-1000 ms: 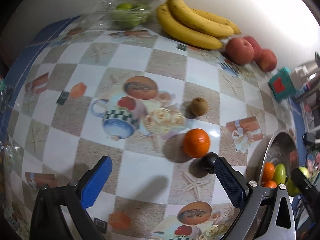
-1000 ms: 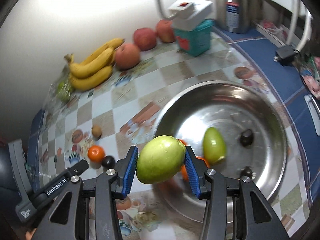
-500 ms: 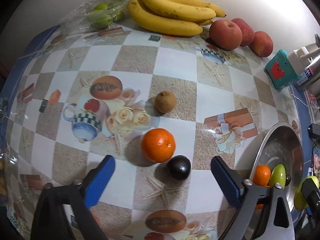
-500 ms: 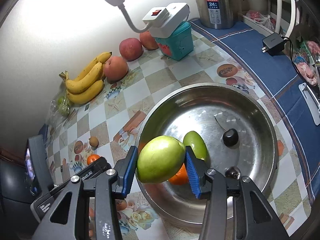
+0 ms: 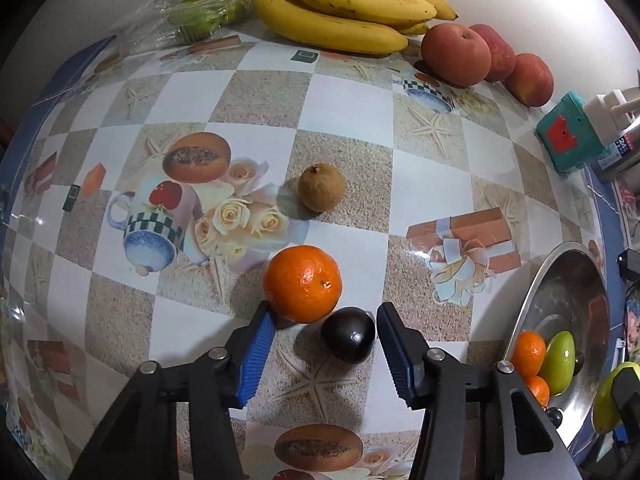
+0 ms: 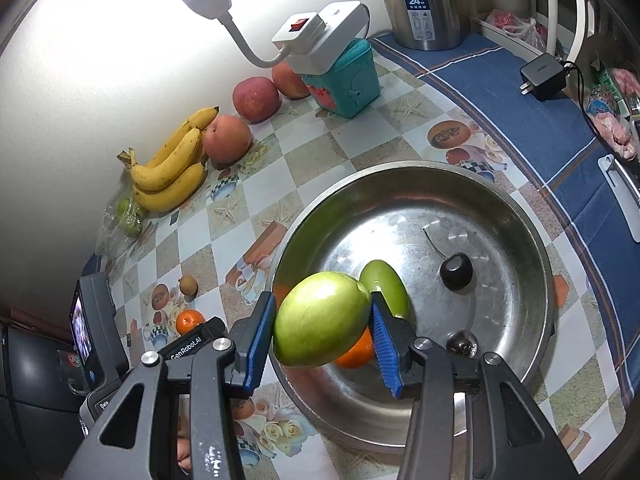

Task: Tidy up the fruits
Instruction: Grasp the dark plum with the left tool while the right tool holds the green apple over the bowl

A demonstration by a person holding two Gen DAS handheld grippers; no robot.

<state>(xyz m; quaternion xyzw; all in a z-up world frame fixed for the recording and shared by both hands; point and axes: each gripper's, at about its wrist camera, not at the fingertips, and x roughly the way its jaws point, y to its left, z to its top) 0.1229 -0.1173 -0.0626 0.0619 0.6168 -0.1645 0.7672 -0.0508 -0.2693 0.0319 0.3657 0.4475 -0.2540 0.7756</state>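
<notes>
My left gripper [image 5: 325,332] is open, its blue pads either side of a dark round fruit [image 5: 348,334] on the table; an orange [image 5: 303,283] lies just beyond, touching the left pad. A small brown fruit [image 5: 321,187] lies farther off. My right gripper [image 6: 324,322] is shut on a large green fruit [image 6: 320,324], held above the near left rim of the steel bowl [image 6: 520,224]. The bowl holds another green fruit [image 6: 386,284], an orange [image 6: 356,354] and two dark fruits [image 6: 455,265].
Bananas [image 5: 340,4], three red apples [image 5: 456,54] and a bag of green fruit [image 5: 192,12] line the back wall. A teal box [image 6: 348,80] with a white lamp base, a steel kettle [image 6: 424,0] and a black charger [image 6: 542,76] stand behind the bowl.
My left gripper has moved forward and down to straddle the dark fruit, and its jaws have narrowed. My right gripper has lifted a little with the green fruit over the bowl.
</notes>
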